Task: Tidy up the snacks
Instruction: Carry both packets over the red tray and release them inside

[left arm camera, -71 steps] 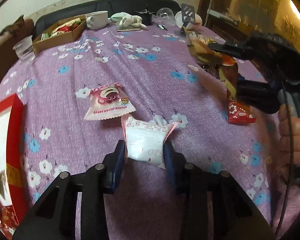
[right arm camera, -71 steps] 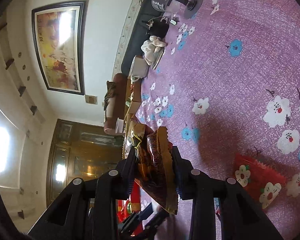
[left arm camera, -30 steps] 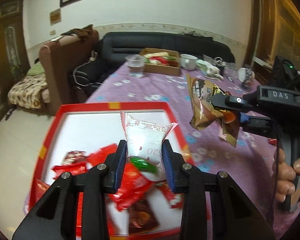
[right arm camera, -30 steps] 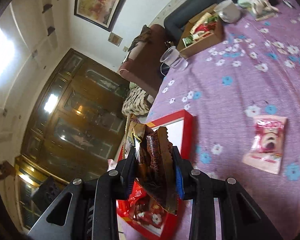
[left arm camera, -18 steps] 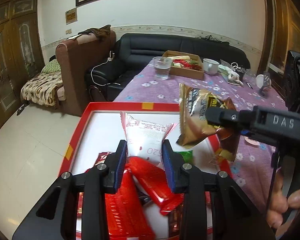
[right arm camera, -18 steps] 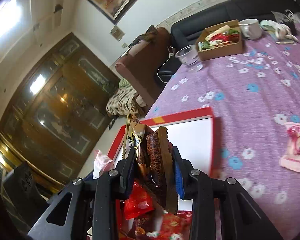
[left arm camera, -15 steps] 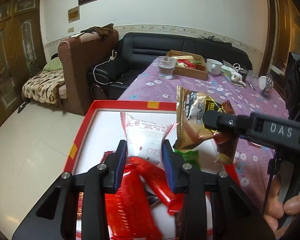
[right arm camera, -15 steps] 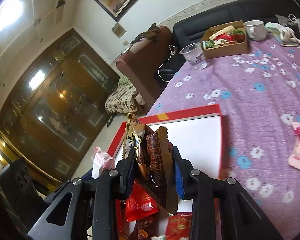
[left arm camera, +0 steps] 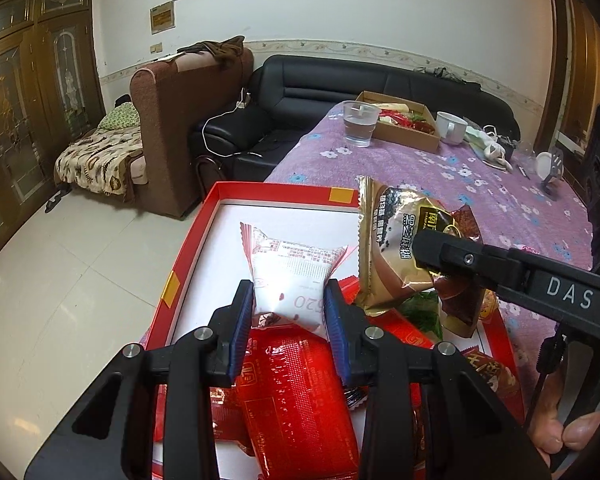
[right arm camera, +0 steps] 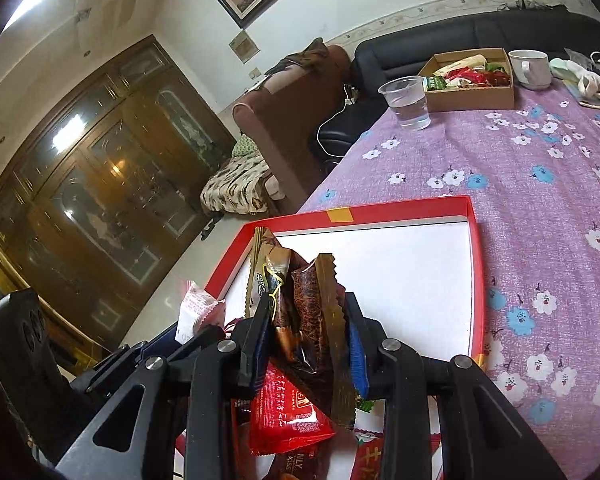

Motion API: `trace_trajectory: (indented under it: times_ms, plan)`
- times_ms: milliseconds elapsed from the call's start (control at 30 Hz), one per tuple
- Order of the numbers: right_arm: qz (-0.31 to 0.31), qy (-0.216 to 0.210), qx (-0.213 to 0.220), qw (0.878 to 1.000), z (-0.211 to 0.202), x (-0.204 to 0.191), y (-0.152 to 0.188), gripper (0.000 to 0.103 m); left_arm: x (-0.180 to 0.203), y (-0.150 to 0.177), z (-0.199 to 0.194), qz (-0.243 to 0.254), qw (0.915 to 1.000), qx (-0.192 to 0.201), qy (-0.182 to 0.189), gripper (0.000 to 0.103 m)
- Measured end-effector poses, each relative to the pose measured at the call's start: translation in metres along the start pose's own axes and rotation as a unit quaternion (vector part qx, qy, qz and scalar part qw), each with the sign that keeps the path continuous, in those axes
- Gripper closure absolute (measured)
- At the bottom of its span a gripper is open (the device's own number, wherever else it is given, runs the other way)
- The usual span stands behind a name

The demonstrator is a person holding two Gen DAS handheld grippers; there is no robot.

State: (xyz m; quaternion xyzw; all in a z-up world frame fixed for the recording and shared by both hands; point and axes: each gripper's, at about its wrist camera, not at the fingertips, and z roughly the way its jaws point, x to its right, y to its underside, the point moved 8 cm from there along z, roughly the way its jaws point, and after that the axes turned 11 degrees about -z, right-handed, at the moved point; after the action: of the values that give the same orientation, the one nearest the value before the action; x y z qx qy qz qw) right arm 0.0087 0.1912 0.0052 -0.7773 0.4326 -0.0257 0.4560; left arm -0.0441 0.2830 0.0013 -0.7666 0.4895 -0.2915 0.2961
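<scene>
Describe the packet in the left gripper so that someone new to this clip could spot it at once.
Start at the red-rimmed box at the near end of the purple floral tablecloth. Above its pile of red wrappers, the left gripper pinches a white packet. It is the only white one, with pink crimped ends, beside the gold and brown packets in the right gripper.

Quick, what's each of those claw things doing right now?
Left gripper: closed on a white snack packet.
Right gripper: closed on brown and gold snack packets.

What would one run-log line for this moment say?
left gripper: holds white packet | right gripper: holds brown packets | both over red tray
</scene>
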Motion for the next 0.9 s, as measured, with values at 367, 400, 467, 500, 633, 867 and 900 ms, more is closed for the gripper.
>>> trace_trajectory:
  times_ms: [367,400,467,500,633,867,900]
  plan:
    - [-0.005,0.003,0.012,1.000,-0.004,-0.003,0.000,0.070,-0.007,-0.002,-0.001,-0.003,1.0000,0.002,-0.001,0.070]
    - [-0.004,0.004,0.013,1.000,-0.004,-0.003,0.000,0.070,-0.008,-0.002,0.000,-0.004,1.0000,0.002,-0.003,0.070]
    - [-0.003,0.004,0.016,1.000,-0.006,-0.002,0.000,0.070,-0.010,-0.002,0.000,-0.004,1.0000,0.003,-0.005,0.070]
    - [-0.003,0.006,0.017,1.000,-0.006,-0.001,0.000,0.070,-0.011,-0.002,0.000,-0.004,1.0000,0.003,-0.006,0.070]
    - [-0.009,0.013,0.018,1.000,-0.005,0.000,0.000,0.070,-0.012,-0.001,0.003,-0.002,0.9999,0.001,-0.013,0.070]
    - [-0.013,0.021,0.013,1.000,-0.001,0.007,0.006,0.070,-0.011,0.000,0.005,0.006,0.9995,0.007,-0.030,0.070]
    - [-0.010,0.019,0.014,1.000,-0.001,0.008,0.007,0.070,-0.012,0.000,0.006,0.008,0.9995,0.007,-0.031,0.070]
